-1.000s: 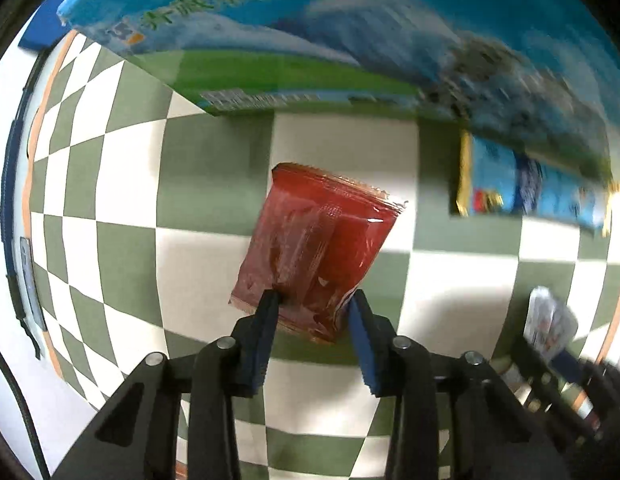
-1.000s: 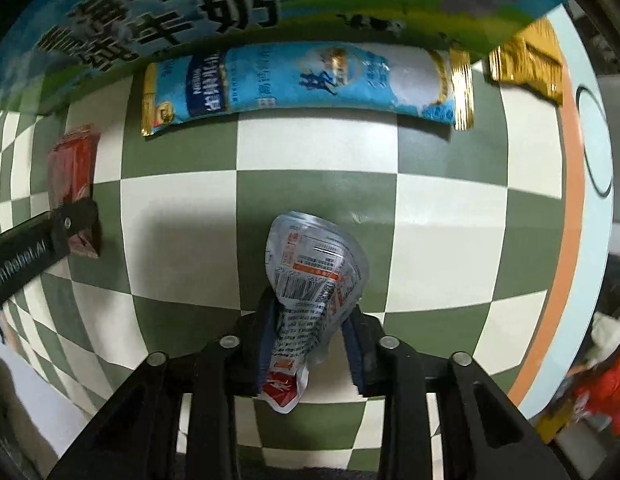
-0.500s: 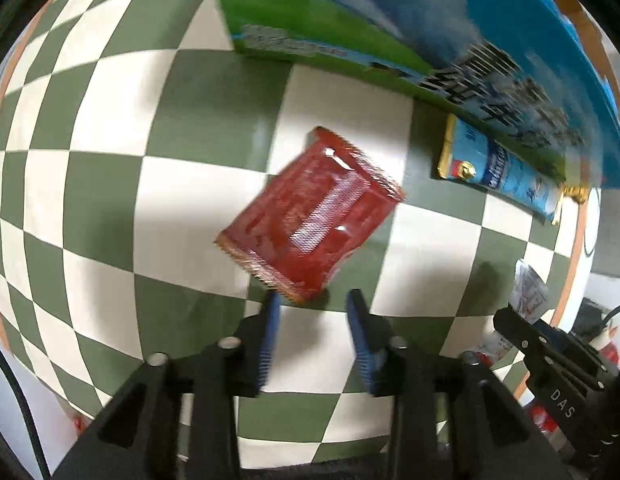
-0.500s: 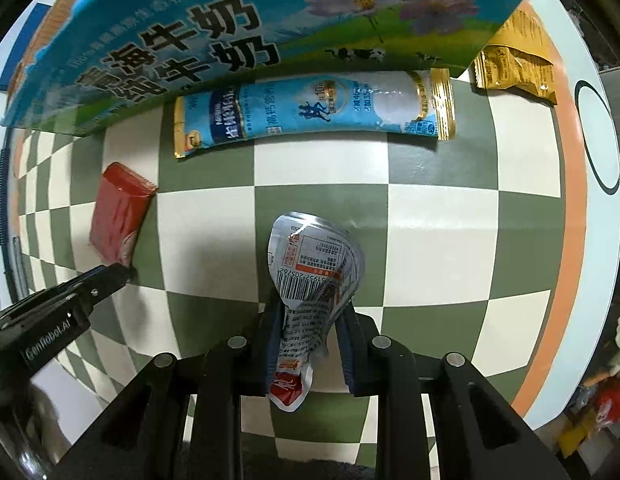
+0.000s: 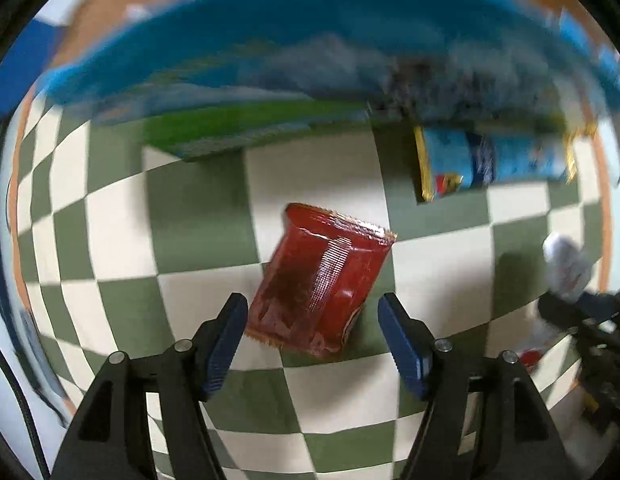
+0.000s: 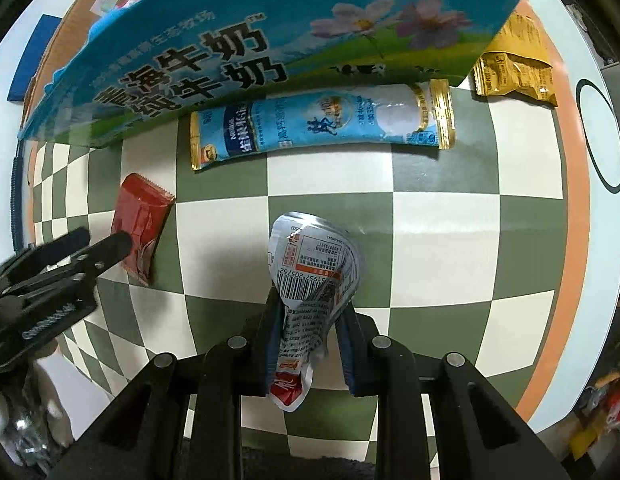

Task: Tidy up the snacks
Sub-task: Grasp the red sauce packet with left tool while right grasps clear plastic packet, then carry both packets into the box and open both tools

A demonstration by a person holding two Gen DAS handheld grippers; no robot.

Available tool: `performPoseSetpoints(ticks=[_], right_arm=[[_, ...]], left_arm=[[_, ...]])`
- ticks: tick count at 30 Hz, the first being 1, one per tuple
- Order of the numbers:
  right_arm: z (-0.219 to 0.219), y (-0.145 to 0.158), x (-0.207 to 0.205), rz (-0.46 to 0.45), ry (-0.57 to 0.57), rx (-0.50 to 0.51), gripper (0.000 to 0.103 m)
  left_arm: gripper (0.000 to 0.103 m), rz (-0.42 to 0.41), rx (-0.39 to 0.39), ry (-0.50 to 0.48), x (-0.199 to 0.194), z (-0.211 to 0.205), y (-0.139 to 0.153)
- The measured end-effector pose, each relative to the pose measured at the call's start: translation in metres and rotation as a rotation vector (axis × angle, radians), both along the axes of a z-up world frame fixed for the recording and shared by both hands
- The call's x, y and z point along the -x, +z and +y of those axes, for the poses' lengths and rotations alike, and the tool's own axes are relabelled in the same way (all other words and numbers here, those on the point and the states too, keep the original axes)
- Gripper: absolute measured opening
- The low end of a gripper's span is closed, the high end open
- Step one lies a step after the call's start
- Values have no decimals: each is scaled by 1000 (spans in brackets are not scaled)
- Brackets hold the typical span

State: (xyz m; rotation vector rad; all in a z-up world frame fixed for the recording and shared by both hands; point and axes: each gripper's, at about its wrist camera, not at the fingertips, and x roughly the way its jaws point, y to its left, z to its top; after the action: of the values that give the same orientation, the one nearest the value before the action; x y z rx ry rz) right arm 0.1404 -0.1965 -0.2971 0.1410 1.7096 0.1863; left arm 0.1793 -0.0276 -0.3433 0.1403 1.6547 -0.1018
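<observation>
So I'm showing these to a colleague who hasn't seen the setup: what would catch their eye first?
Probably the big blue milk carton looming across the top, over the green-and-white checkered cloth. Next, the red snack packet lying flat between the left gripper and its opening jaws, untouched. Then the crumpled silver packet pinched in the right gripper.

The red snack packet, clamped between the pads of the left gripper a second ago, has been released; the jaws are opening, and it now lies between the fingertips, untouched.
</observation>
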Motion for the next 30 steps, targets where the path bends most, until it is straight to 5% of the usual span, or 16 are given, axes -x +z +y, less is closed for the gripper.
performPoseSetpoints(ticks=[4,5,18,21,26,30], right_arm=[[0,0,-2,7,8,9,27],[2,0,-2,8,8,11,27],[0,1,-6,-4,17,-16,27],[-1,6,-8,-7,25,-17,27],[0,6,-11,-3,26,-16,27],[2,5,-11,-3,24,-21,27]], left_arm=[[64,21,-36,-18,0,-8,-20],[57,6,-23,-3,2,-7,-18],[34,-56,15,45,36,-6,20],[38,-44,23,28,36,-9,16],[64,21,41,72,15,-13,-5],[59,-2,31,92,11,-12,-10]])
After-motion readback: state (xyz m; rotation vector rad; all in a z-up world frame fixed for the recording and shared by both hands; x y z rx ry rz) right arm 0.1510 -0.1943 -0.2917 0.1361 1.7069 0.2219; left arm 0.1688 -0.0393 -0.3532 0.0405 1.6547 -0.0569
